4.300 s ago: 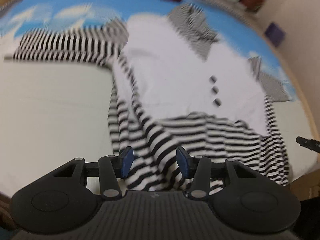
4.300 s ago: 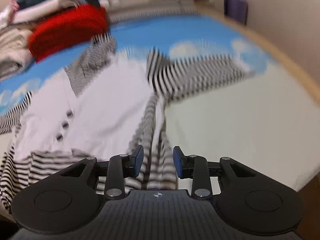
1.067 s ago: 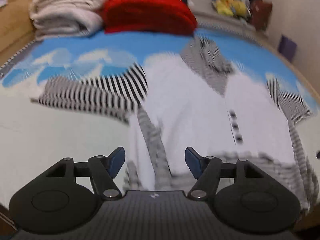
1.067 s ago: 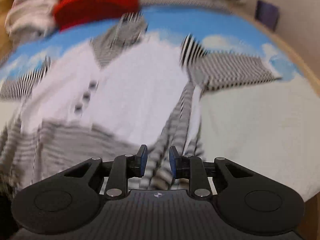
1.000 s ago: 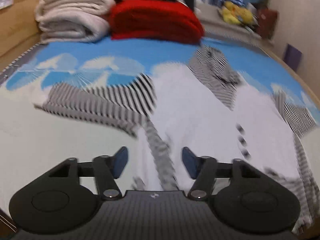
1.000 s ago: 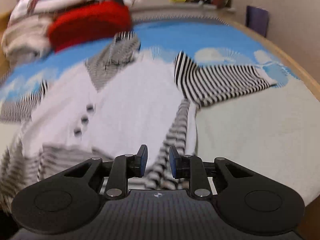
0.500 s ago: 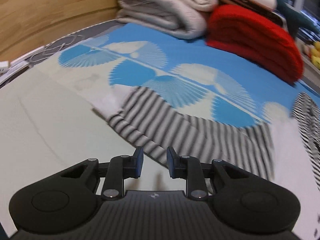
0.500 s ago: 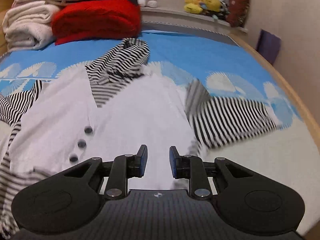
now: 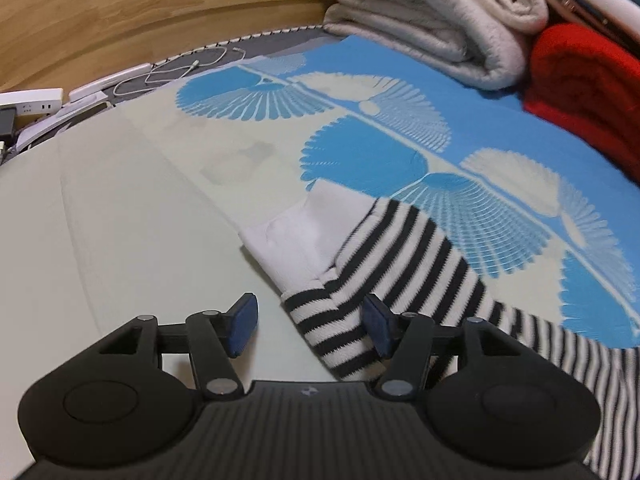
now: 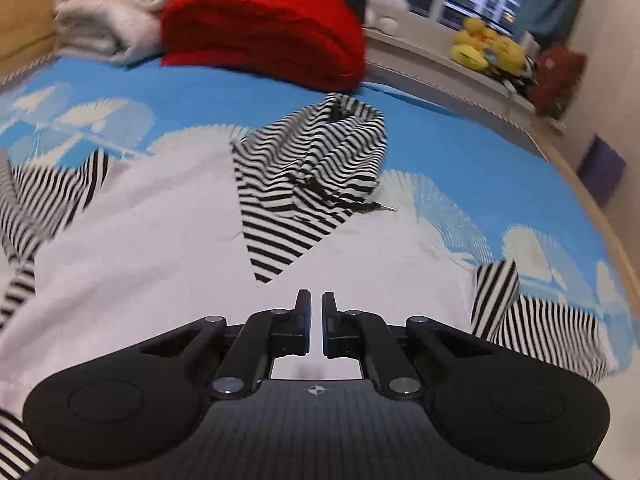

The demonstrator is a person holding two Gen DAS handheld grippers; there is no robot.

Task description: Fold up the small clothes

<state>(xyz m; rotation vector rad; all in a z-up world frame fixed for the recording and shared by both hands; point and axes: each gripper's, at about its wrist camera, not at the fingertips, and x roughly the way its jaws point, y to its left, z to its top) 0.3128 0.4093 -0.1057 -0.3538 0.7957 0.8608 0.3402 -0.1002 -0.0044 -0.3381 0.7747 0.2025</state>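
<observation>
A small white hooded top with black-and-white striped sleeves lies flat on the bed. In the left wrist view its striped sleeve (image 9: 404,264) ends in a white cuff (image 9: 296,240). My left gripper (image 9: 310,322) is open, its jaws on either side of the sleeve near the cuff, not closed on it. In the right wrist view the white body (image 10: 168,240) and striped hood (image 10: 316,168) lie ahead. My right gripper (image 10: 316,320) is shut and empty above the white chest. The other striped sleeve (image 10: 532,312) lies to its right.
Folded cream blankets (image 9: 432,20) and a red knit pile (image 10: 264,32) sit at the head of the blue-and-white sheet (image 9: 384,128). A wooden headboard (image 9: 140,12) and cables with a power strip (image 9: 36,108) lie far left. Plush toys (image 10: 488,48) sit on the sill.
My left gripper has opened and come down around the sleeve's cuff end. My right gripper has closed further and moved forward over the white chest toward the hood.
</observation>
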